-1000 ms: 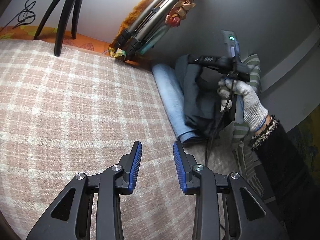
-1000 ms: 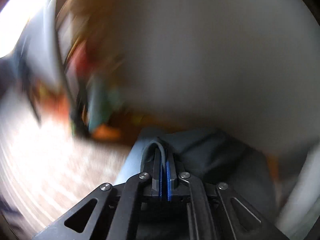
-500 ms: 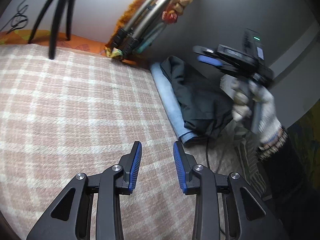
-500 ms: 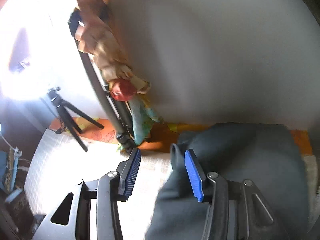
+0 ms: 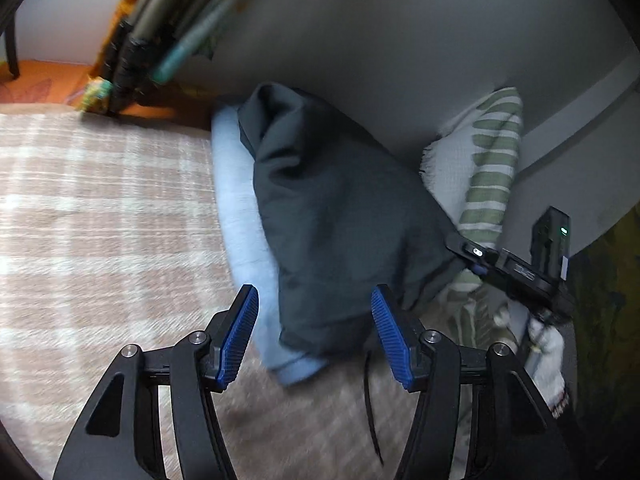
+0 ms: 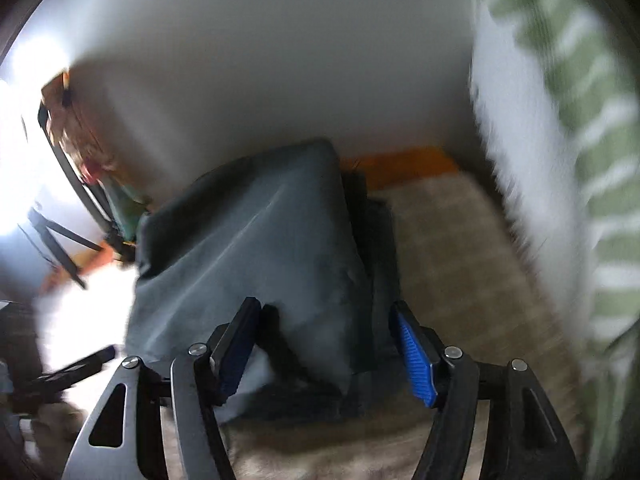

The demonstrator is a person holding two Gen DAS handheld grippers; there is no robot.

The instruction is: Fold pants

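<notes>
Left hand-held gripper (image 5: 315,334) spread wider than before; right hand-held gripper (image 6: 326,350) agape, dark pants (image 5: 336,220) released on pile.

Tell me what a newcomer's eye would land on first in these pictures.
The dark pants draw the eye first, heaped on a light blue garment at the wall end of the plaid blanket. Both hand-held grippers, left and right, frame the heap with jaws wide open. A green-striped cushion leans in the corner to the right.
</notes>
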